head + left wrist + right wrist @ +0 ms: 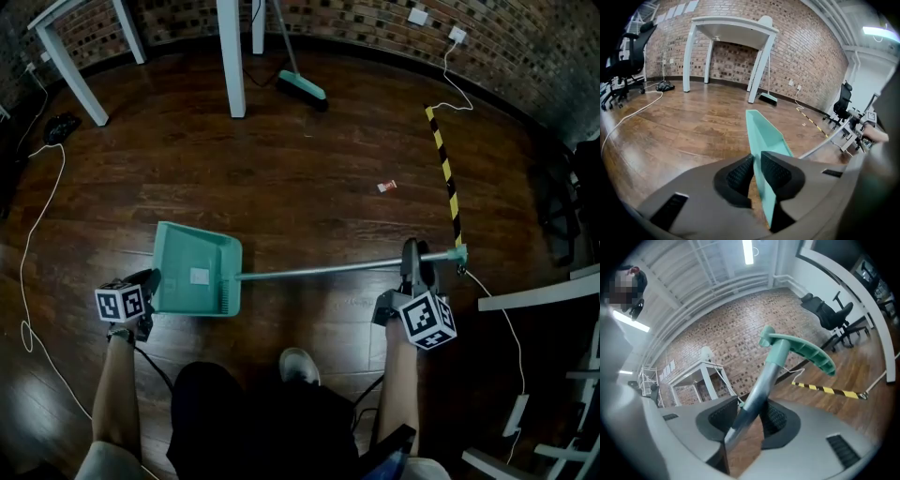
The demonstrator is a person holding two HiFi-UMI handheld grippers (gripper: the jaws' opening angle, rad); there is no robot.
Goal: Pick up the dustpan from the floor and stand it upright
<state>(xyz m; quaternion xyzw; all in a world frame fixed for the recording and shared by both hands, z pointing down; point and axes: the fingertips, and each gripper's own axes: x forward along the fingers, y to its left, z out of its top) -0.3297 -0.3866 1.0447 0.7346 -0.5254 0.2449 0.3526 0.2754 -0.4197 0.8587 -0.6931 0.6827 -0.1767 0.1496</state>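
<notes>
Nearest me, left gripper [756,165]: jaws nearly together with the teal side wall of the dustpan [197,272] running between the pads. The pads look pressed on the wall, though contact on the left pad is hard to make out. From the head view this gripper sits at the pan's left edge, low by the floor [309,169].

Right gripper [752,420]: jaws about half closed and clamped on the metal handle [328,270], a little short of the teal grip end [806,350]. The pole crosses the pads on a slant, so the grip is off-square.

Step in hand, as I judge it: pickup is done and raising to upright is just under way. The dustpan spans between my two grippers, pan at left, handle running out to the right.

Next move likely calls for swinging the handle end up over the pan while the left holds the pan as pivot, then letting go gently. The slanted grip could slip.

Farther off: scrap of paper [386,187], striped tape [445,173], broom [302,86], table legs [232,56].
</notes>
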